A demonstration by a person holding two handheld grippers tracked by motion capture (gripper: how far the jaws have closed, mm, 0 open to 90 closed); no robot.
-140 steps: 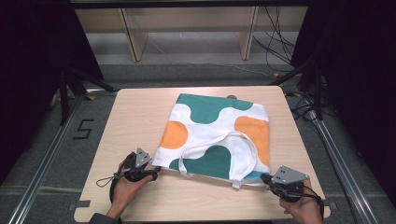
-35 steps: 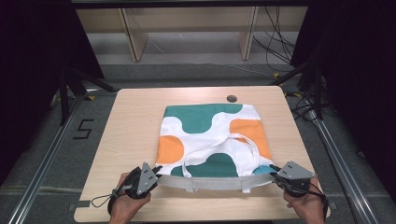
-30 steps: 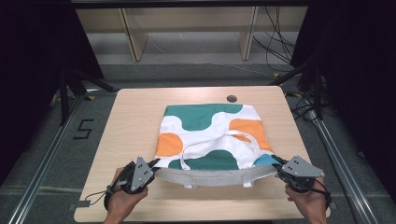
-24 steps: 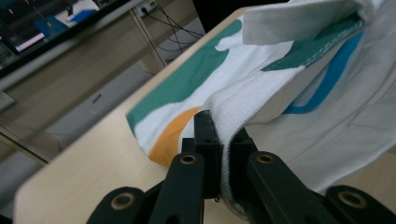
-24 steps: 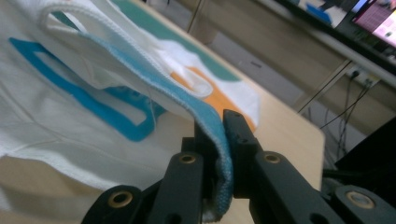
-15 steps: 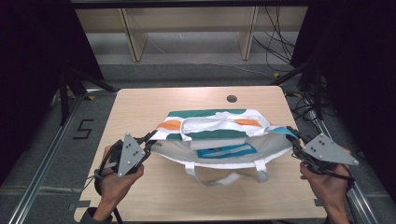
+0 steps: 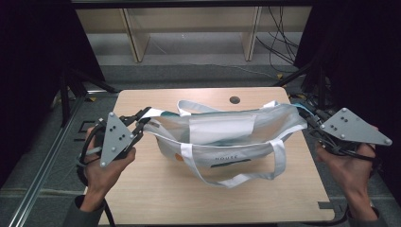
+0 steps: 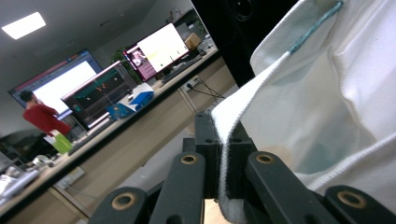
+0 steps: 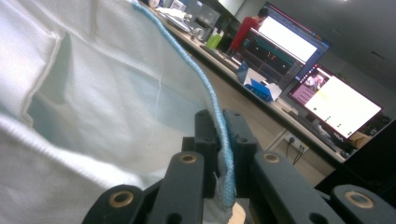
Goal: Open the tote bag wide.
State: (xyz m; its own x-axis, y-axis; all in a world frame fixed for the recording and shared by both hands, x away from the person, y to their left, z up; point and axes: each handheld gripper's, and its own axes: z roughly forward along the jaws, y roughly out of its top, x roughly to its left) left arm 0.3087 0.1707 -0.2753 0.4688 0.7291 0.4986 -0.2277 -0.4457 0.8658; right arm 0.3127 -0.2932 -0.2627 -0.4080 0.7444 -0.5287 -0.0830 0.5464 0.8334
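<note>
A white tote bag [image 7: 222,135] with teal and orange patches hangs stretched between my two grippers above the wooden table [image 7: 189,198]. My left gripper [image 7: 144,119] is shut on the bag's left edge, whose seam is pinched between its jaws [image 8: 223,128]. My right gripper [image 7: 307,118] is shut on the right edge, with the blue-trimmed hem clamped in its jaws [image 9: 220,123]. The bag's mouth sags open toward me. One white handle [image 7: 236,179] droops to the tabletop. The bag's cloth [image 8: 317,107] [image 9: 93,107] spreads beside each gripper's jaws.
A small dark round spot [image 7: 234,100] marks the table's far edge. Pale shelving [image 7: 137,38] and loose cables [image 7: 279,42] stand behind the table. Monitors [image 8: 159,46] on a long desk and a person in red [image 9: 250,25] are far off.
Both grippers have risen together and carried the bag's edges up. The bag has gone from lying flat on the table to hanging open between them.
</note>
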